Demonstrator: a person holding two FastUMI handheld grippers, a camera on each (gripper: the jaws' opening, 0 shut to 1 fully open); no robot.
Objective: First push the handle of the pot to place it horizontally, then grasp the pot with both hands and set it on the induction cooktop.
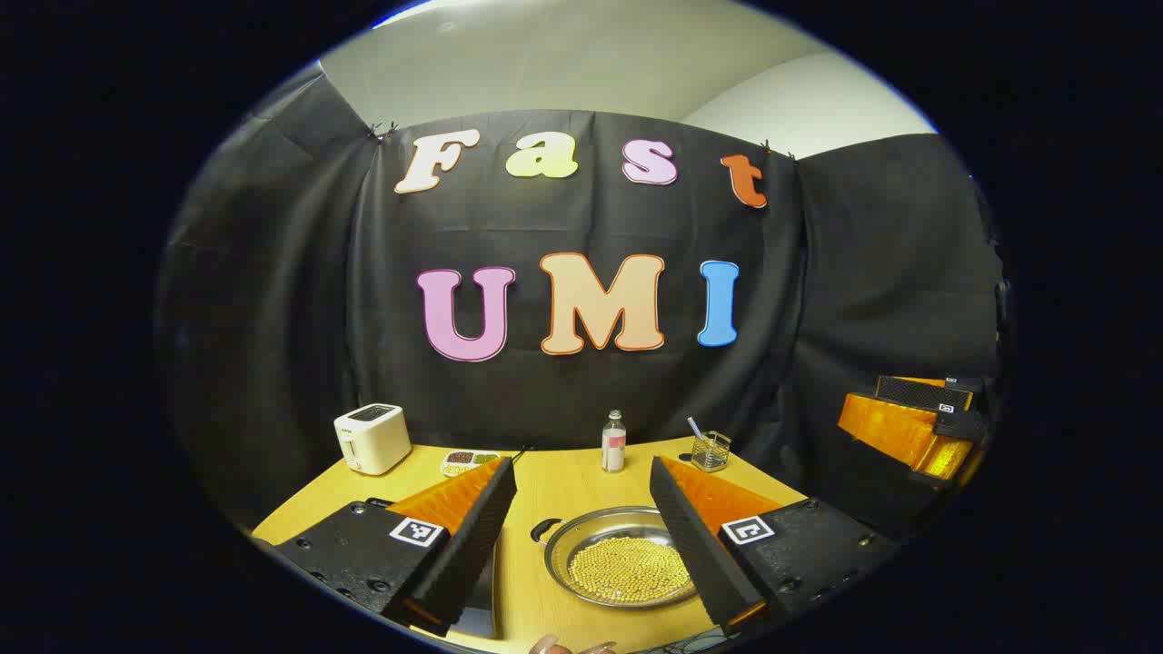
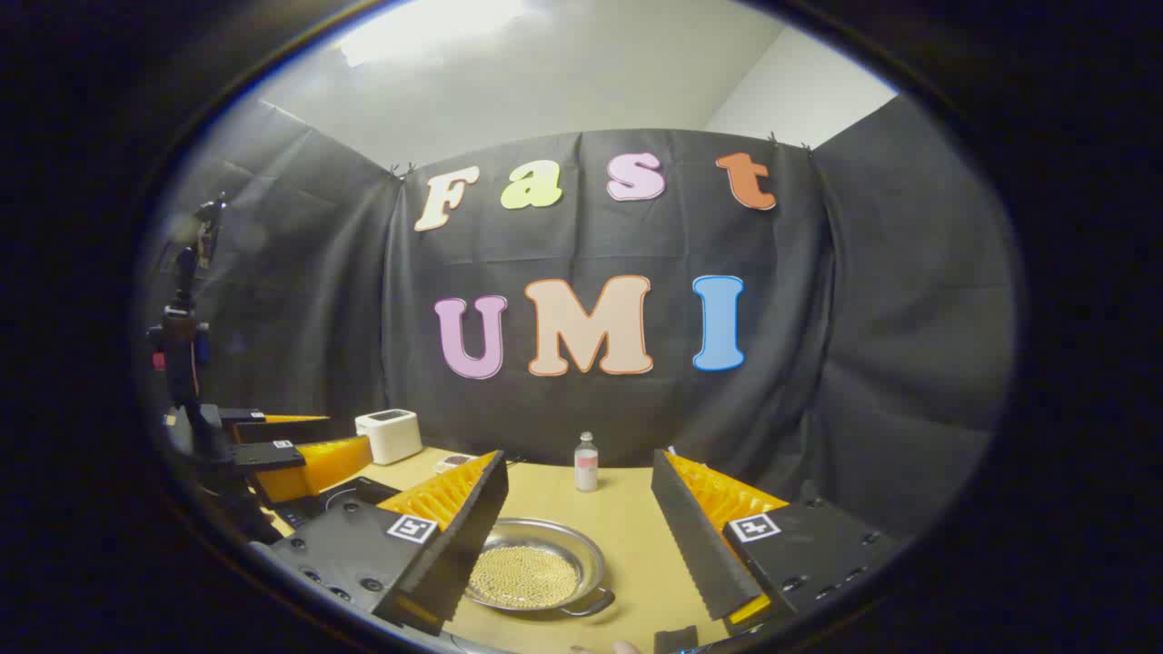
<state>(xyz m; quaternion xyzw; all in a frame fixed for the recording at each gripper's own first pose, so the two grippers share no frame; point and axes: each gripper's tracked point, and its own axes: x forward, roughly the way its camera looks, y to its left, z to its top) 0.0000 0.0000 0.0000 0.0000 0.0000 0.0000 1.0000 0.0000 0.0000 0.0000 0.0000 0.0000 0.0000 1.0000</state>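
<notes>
Light wooden table [image 1: 563,490], lower middle of both views, backed by black cloth.

On it in the left gripper view: shallow metal pot [image 1: 621,556] of small yellow beads at lower centre, one dark handle [image 1: 542,530] on its left rim; white toaster [image 1: 372,438] far left; small divided dish [image 1: 469,461] just right of it; clear bottle [image 1: 614,442] upright at the back centre; glass cup [image 1: 710,450] with a straw to the right. Dark flat cooktop [image 2: 338,495] at lower left of the right gripper view.

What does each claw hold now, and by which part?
Nothing. The left claw and the right claw are both open above the table, clear of the pot.
</notes>
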